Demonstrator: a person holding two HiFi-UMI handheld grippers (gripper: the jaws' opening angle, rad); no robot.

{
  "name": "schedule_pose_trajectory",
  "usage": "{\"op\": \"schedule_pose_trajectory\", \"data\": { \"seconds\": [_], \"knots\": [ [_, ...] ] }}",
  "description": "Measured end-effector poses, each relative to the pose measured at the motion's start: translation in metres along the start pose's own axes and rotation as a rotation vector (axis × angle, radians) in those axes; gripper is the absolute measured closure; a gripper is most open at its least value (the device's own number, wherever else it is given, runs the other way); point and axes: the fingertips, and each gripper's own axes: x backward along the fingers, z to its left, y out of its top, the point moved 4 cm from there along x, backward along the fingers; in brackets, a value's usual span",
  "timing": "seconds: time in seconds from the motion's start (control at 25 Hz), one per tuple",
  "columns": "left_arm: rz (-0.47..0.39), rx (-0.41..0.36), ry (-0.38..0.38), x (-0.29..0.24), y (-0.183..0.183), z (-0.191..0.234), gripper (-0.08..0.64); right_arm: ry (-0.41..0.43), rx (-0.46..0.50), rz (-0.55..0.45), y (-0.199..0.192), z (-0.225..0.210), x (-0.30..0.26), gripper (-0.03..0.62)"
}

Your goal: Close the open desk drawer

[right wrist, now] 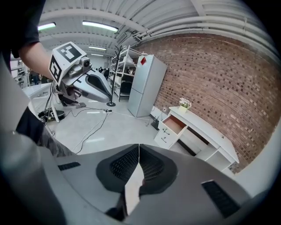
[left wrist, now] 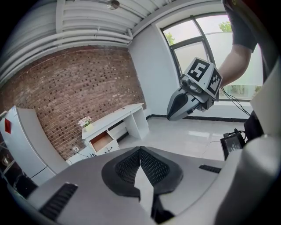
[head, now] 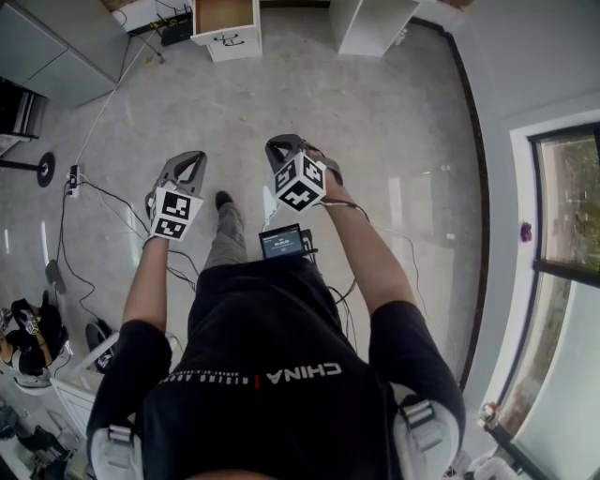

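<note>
At the top edge of the head view, the open white desk drawer with a brown wooden inside [head: 225, 17] juts from the white desk [head: 370, 23]. It is well apart from the person, who stands on the pale grey glossy floor [head: 412, 122]. The grey left gripper [head: 190, 166] and the grey right gripper [head: 284, 148], each bearing its marker cube, are held side by side in front of the body and point toward the desk. Neither touches anything. Black cables [head: 94, 197] trail over the floor at the left.

Left gripper view: the two black ribbed pads meet along a single seam, so the jaws are pressed together with nothing between them. Beyond them the drawer [left wrist: 102, 140] stands pulled out of the desk [left wrist: 118, 116], which is set against a red brick wall [left wrist: 74, 83].

Right gripper view: the jaws are likewise together and empty. The drawer [right wrist: 174, 124] shows at the desk's end toward a tall silver refrigerator [right wrist: 147, 83], its brown inside exposed.

Step in hand, as judged: the approach, with the closing itself not yet begun. The next move calls for crossing the floor to the desk, clear of the cables. One gripper, jaws together, then goes flat against the drawer's white front and pushes squarely along the runners until the front sits flush.
</note>
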Motion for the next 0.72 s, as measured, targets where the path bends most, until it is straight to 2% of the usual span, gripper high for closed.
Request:
{"op": "schedule_pose_trajectory", "data": {
  "seconds": [0.32,0.48,0.72],
  "knots": [
    [-0.005,0.011,-0.045,-0.070,-0.016,0.081,0.548,-0.043,-0.044,0.060,0.020,-0.055,-0.069,0.577],
    [-0.036,0.047,-0.067,-0.100,-0.012,0.139,0.548,-0.069,-0.065,0.087,0.048,-0.091,-0.106,0.577],
    [-0.035,0.032,-0.092,-0.132,-0.025,0.222,0.548,-0.104,-0.112,0.085,0.099,-0.128,-0.168,0.577]
  ]
}}
